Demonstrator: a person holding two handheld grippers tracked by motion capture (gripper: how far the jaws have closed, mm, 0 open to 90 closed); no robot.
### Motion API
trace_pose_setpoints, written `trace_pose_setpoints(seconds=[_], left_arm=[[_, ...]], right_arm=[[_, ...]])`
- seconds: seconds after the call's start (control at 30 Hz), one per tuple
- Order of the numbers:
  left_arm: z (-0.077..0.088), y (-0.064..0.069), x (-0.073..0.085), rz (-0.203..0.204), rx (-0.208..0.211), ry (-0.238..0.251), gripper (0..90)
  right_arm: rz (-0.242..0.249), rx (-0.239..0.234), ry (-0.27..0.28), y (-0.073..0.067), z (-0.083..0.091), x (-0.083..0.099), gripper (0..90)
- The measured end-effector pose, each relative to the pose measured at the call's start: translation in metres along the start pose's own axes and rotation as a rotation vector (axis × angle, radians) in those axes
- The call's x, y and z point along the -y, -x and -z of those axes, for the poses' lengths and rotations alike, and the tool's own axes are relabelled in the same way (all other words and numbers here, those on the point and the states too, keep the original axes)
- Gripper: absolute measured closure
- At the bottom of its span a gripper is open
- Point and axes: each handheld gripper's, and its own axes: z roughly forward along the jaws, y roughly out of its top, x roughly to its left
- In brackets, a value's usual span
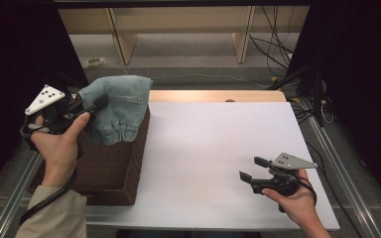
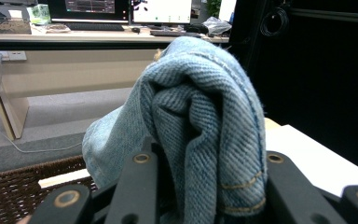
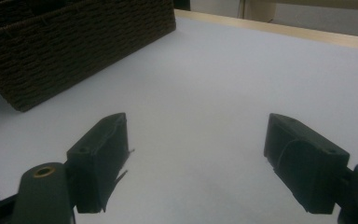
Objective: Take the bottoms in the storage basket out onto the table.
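Here the work surface is a white desk (image 1: 218, 158) with a light wooden strip along its far edge. A dark brown woven basket (image 1: 124, 173) stands on the desk's left portion, its right wall running from near to far. In the right gripper view the basket (image 3: 74, 42) appears at upper left, with bare white desk (image 3: 214, 93) beyond the jaws.

The left gripper (image 1: 92, 106), held in the person's left hand (image 1: 59, 146), is raised above the far end of the basket. Its jaws are clamped on a folded piece of light blue denim (image 1: 116, 109), which hangs down over the basket's far right corner. In the left gripper view the denim (image 2: 205, 130) is bunched between the two black jaws, with yellow stitching visible on its right fold.

The right gripper (image 1: 253, 168), held in the right hand (image 1: 297, 198), sits just above the desk near its right front corner. Its jaws are spread wide, holding nothing.

Beyond the desk lie grey carpet (image 1: 188, 49), pale wooden furniture legs and loose black cables (image 1: 273, 49). The left gripper view shows a long bench with monitors (image 2: 121, 7) at the back of the room.
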Motion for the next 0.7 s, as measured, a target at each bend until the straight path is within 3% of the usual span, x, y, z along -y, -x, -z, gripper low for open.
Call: trace_pose_setpoints(seconds=[0.7], left_arm=[[-0.005, 0.013, -0.003, -0.007, 0.042, 0.004, 70.3]], right_arm=[[0.000, -0.001, -0.001, 0.000, 0.000, 0.000, 22.9]])
